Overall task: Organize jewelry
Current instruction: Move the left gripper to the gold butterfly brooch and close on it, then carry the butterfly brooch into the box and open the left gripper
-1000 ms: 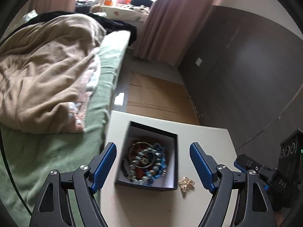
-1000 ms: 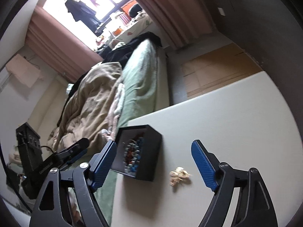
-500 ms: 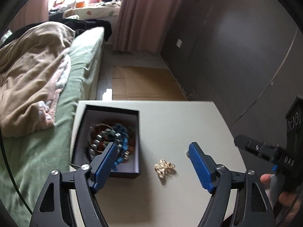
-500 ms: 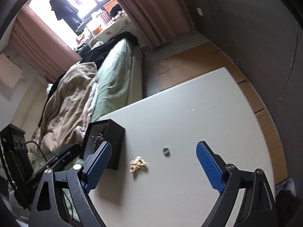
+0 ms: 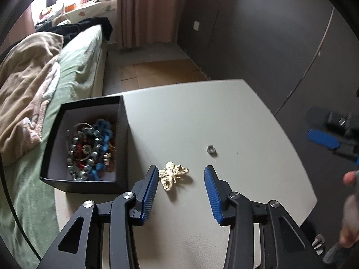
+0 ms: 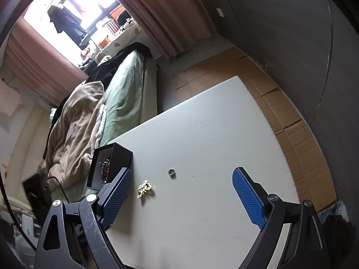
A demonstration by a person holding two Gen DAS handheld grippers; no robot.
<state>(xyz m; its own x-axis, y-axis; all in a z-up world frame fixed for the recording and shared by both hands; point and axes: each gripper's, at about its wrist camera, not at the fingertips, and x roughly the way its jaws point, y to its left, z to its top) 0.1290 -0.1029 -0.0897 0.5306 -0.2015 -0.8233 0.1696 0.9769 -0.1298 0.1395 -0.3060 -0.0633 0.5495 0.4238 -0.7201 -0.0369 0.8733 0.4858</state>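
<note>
A gold butterfly brooch (image 5: 172, 174) lies on the white table (image 5: 202, 121), just right of a black box (image 5: 122, 148) filled with beaded bracelets (image 5: 92, 148). My left gripper (image 5: 179, 174) hovers over the brooch, its jaws closing with the brooch between the tips, the pads not pressing on it. A small silver ring (image 5: 211, 149) lies farther right. In the right wrist view the brooch (image 6: 144, 188), the ring (image 6: 171, 172) and the box (image 6: 112, 163) lie ahead of my right gripper (image 6: 181, 179), which is wide open and holds nothing. The right gripper (image 5: 323, 137) also shows blurred at the left view's right edge.
A bed (image 5: 74, 67) with a green sheet and a beige blanket (image 5: 24, 85) runs along the table's left side. Cardboard (image 6: 280, 112) covers the floor beyond the table. A dark wall (image 5: 269, 44) stands to the right. A person's hand (image 5: 350, 201) shows at the right edge.
My left gripper has swung right from above the box to over the brooch, dropped lower, and its jaws have narrowed. The right gripper has shifted right, bringing the ring into view.
</note>
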